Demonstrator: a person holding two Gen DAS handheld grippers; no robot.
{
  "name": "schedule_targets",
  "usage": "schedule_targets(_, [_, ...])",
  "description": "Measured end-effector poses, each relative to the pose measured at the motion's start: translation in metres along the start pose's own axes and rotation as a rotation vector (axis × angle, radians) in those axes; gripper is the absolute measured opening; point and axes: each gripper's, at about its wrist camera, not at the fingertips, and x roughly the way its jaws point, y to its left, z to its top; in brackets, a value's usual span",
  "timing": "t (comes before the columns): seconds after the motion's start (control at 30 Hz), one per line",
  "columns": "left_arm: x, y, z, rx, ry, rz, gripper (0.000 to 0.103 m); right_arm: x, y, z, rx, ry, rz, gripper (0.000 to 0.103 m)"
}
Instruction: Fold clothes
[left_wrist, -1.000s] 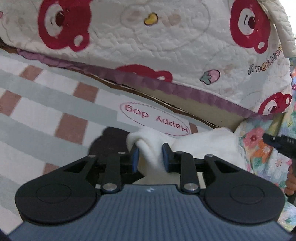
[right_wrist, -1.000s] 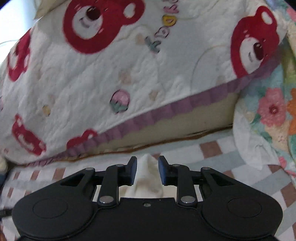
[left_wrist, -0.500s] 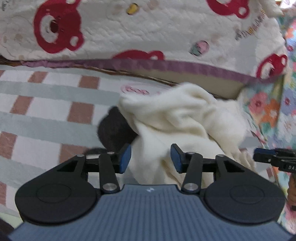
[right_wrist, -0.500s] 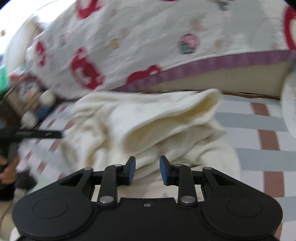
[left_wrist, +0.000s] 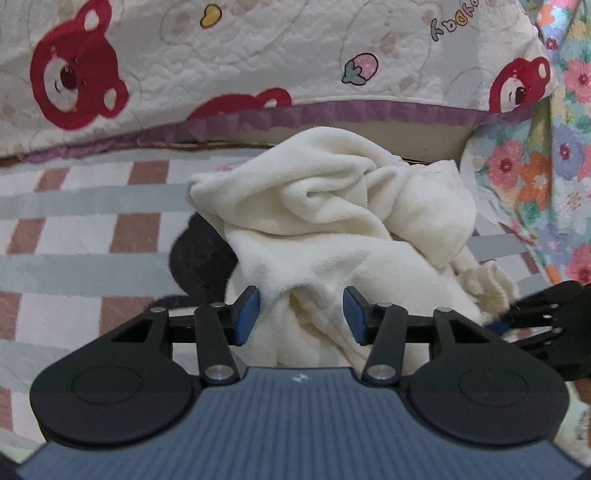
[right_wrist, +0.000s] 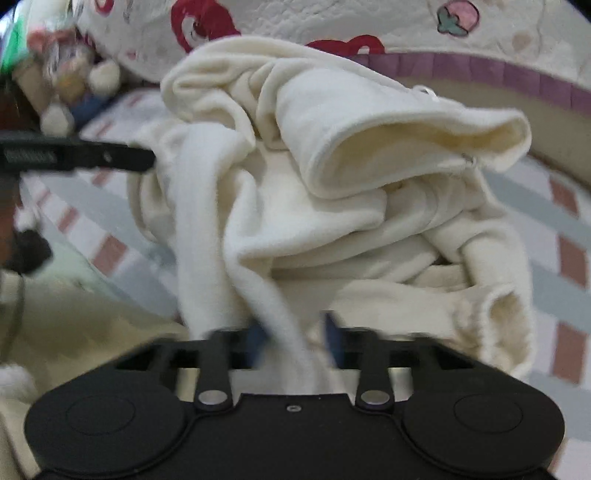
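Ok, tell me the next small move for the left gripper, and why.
Probably close the left gripper on the fleece between its fingers, then lift to spread it. Its jaws stand open with the cream garment bunched in a crumpled heap on the checked sheet, nowhere near flat enough to fold. The right gripper is too blurred to judge.

Light: soft, even indoor light, moderately bright; no glare.
Shadow: one dark, rounded patch on the checked bedsheet (left_wrist: 92, 236), left of the cream garment (left_wrist: 332, 229).
Left view: sharp at centre; the left tongs (left_wrist: 301, 314) are crisp.
Right view: motion-smeared; the right tongs (right_wrist: 291, 343) and their blue pads (right_wrist: 332, 343) blur, as does the plush toy (right_wrist: 70, 88).
Edges: fisheye bending, dark corners, and the quilt (left_wrist: 258, 55) curves.
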Motion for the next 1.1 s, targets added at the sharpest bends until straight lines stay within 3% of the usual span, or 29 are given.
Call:
schedule_targets(0.17, [0.005,0.006,0.000,0.004,-0.044,-0.016,0.049,-0.001,0.007,0.006,0.004,0.023,-0.008,0.007])
schedule_targets(0.4, [0.005,0.032,0.004,-0.082,-0.080,-0.056,0.049,-0.009,0.012,0.042,0.087,-0.082,0.234,0.007])
schedule_targets(0.53, [-0.010,0.047,0.012,-0.138,-0.117,-0.123,0.049,-0.018,0.024,0.059,0.104,-0.131,0.355,0.007])
schedule_targets(0.63, [-0.019,0.048,0.014,-0.145,-0.123,-0.166,0.049,-0.025,0.027,0.070,0.116,-0.164,0.363,0.007])
schedule_targets(0.87, [-0.021,0.038,0.010,-0.117,-0.105,-0.244,0.050,-0.018,0.017,0.101,0.160,-0.204,0.255,0.007])
schedule_targets(1.1, [0.005,0.028,-0.004,-0.144,-0.038,-0.312,0.051,-0.018,0.028,0.093,0.161,-0.213,0.286,0.007])
